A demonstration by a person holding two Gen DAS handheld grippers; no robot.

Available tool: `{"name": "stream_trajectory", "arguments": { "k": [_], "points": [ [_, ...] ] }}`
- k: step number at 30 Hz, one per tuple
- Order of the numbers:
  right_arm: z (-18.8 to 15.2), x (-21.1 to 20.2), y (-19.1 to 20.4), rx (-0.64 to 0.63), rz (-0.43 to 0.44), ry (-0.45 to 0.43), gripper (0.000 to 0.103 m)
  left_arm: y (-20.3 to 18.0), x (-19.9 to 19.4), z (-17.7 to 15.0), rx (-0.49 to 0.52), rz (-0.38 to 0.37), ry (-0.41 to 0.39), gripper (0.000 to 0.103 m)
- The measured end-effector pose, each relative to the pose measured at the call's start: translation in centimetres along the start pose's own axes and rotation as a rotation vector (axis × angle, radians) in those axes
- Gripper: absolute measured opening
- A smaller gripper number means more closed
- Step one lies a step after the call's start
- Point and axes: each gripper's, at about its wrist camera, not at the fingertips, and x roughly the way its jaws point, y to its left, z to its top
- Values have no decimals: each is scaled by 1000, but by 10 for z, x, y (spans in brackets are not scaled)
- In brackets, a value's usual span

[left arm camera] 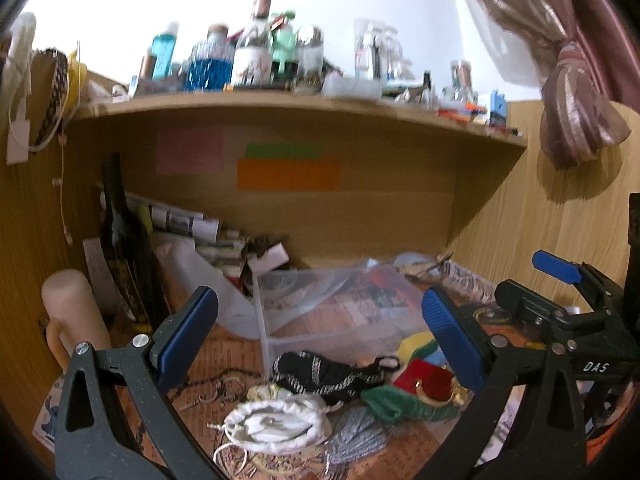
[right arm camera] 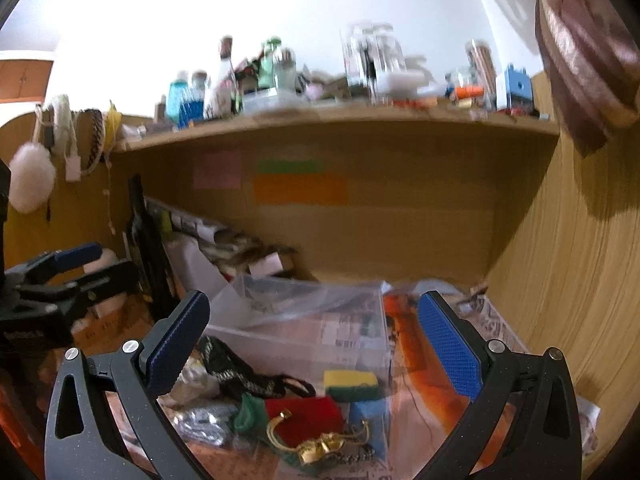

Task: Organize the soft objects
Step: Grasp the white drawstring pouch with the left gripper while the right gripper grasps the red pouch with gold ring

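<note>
Ahead of both wide-open claws, open air under the shelf (left arm camera: 304,106) down to the clear box (right arm camera: 304,320); hemmed left by leaning bottle (left arm camera: 120,232) and papers (left arm camera: 188,224), right by wooden wall (right arm camera: 568,280).

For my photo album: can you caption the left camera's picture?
Open left gripper hovers over a white pouch, black pouch and green cloth on a cluttered desk.

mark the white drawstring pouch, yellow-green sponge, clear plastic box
white drawstring pouch (left arm camera: 276,428): left wrist view, gathered opening.
yellow-green sponge (right arm camera: 351,385): right wrist view, front face.
clear plastic box (right arm camera: 296,338): right wrist view, near wall.
</note>
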Motion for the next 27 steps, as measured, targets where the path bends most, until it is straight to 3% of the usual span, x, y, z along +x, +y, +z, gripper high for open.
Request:
{"name": "stream_trajectory", "arguments": {
  "k": [12,20,22,27],
  "points": [
    [-58,43,-15,52,32,268,103,39,48,-59,-84,42,273,103],
    [-81,65,-19,74,63,378,103,58,78,-99,-174,-17,440,103],
    [-84,71,-18,69,70,395,100,60,83,-104,-199,-41,454,103],
    [-89,85,-19,80,88,445,77,57,88,-108,-209,-71,453,100]
  ]
}}
